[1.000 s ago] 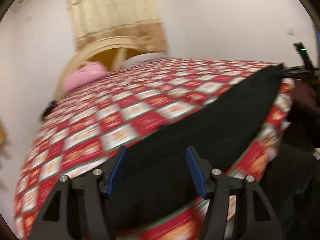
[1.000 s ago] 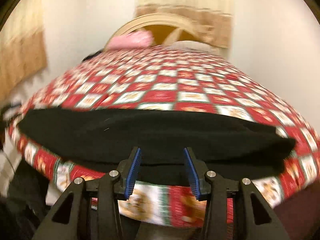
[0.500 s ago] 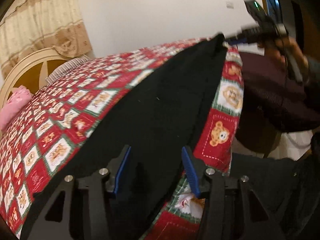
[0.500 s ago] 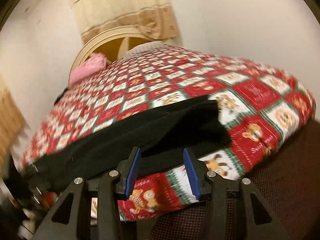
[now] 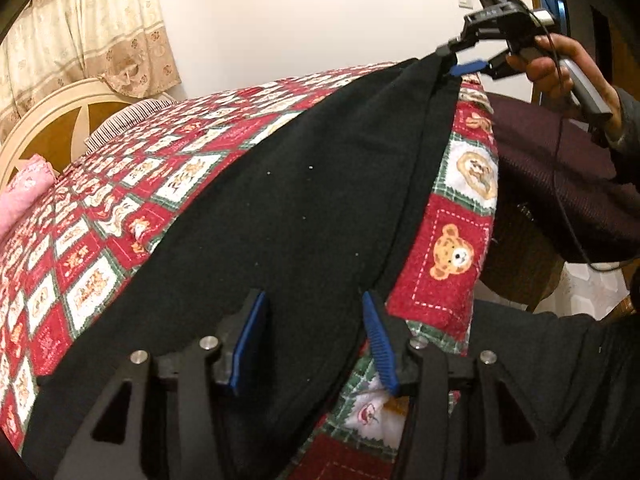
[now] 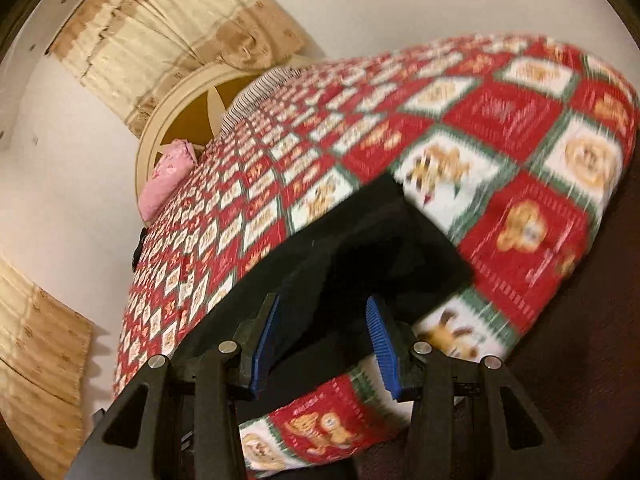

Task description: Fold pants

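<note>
Black pants (image 5: 304, 208) lie lengthwise along the near edge of a bed with a red, white and green patchwork cover (image 5: 100, 216). My left gripper (image 5: 316, 340) is open, its blue-padded fingers straddling the near end of the pants. My right gripper (image 6: 324, 344) is open over the other end of the pants (image 6: 360, 256), one pad on each side of the cloth. In the left wrist view the right gripper (image 5: 460, 60) shows at the far end of the pants, held by a hand.
A cream headboard (image 5: 48, 120), a pink pillow (image 6: 168, 176) and a striped pillow (image 5: 120, 128) are at the bed's far end. Beige curtains (image 5: 88, 32) hang behind. A dark maroon chair (image 5: 560, 184) stands beside the bed's corner.
Both grippers have swung from facing the bed's side toward the ends of the pants and moved closer to the cloth. Both stay open.
</note>
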A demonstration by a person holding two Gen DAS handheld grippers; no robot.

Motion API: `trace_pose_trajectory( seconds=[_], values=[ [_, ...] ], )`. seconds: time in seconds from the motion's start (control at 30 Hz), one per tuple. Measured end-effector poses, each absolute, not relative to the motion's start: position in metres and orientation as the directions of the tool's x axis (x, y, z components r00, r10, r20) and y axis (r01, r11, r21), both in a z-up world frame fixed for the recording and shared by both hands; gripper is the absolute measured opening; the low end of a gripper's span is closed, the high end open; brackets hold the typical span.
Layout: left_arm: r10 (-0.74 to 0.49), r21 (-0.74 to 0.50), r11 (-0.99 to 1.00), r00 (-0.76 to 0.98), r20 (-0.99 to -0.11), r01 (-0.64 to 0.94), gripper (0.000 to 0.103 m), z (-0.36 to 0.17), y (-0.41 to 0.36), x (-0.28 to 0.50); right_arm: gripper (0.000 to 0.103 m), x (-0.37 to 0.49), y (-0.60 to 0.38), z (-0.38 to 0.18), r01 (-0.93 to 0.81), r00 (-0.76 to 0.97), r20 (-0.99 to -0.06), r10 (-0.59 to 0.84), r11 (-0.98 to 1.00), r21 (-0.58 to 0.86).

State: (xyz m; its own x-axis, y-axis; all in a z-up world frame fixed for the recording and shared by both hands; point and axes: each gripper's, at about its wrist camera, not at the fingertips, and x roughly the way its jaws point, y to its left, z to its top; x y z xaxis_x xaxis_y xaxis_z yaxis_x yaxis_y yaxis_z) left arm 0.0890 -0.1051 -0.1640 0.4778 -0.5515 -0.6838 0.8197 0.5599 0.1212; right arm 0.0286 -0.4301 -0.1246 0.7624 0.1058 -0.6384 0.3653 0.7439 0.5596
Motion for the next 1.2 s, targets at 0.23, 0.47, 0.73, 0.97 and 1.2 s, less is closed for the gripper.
trace_pose_trajectory(
  seconds=[0.23,0.47,0.73,0.97,1.2],
  values=[
    [-0.590,0.040,0.554,0.426,-0.686,0.832,0.052,-0.166,-0.101,0.098,0.023,0.064,-0.452,-0.112,0.458,0.750,-0.661,-0.032,0.746,0.483],
    [-0.596,0.029,0.561,0.428,-0.679,0.827,0.052,-0.167,-0.099,0.098,0.005,0.065,-0.438,-0.055,0.193,0.885,-0.460,0.072,0.842,0.503],
    [-0.609,0.012,0.550,0.411,-0.679,0.835,0.052,-0.168,-0.097,0.100,0.009,0.025,-0.472,-0.119,0.286,0.843,-0.536,0.046,0.806,0.519],
    [-0.587,0.068,0.553,0.446,-0.675,0.830,0.054,-0.168,-0.100,0.094,0.047,-0.017,-0.500,-0.125,0.388,0.851,-0.519,-0.077,0.758,0.525],
    [-0.559,0.124,0.556,0.481,-0.676,0.822,0.055,-0.167,-0.103,0.091,0.047,-0.010,-0.419,-0.112,0.233,0.815,-0.579,0.004,0.913,0.335]
  ],
)
